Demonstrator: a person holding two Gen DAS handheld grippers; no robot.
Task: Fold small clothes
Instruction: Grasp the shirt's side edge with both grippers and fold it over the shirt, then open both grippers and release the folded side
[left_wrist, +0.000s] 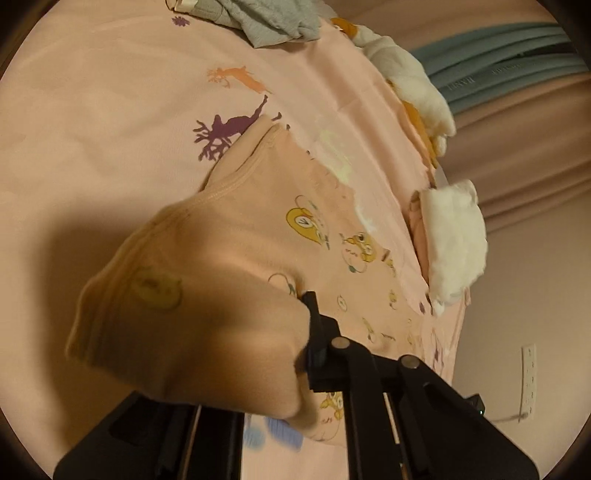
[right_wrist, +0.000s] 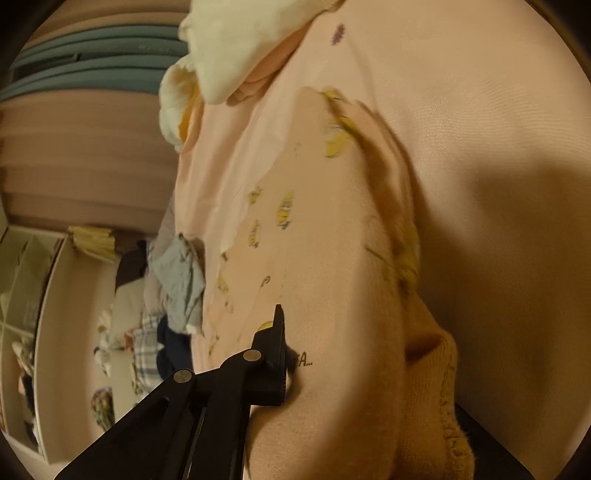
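Peach fabric printed with small yellow cartoon figures — a little garment (left_wrist: 207, 295) — is bunched up off the pink sheet (left_wrist: 92, 110) near the bed's side edge, and is clamped by both claws. The left gripper (left_wrist: 308, 332) is closed on one fold; the right gripper (right_wrist: 286, 354) is closed on another. White fluffy clothes (left_wrist: 454, 240) are piled along that edge — grey ones (left_wrist: 266, 18) at the far corner.

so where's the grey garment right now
In the left wrist view the grey garment lies crumpled at the top edge, on the far part of the pink deer-print sheet, just left of the white fluffy clothes.
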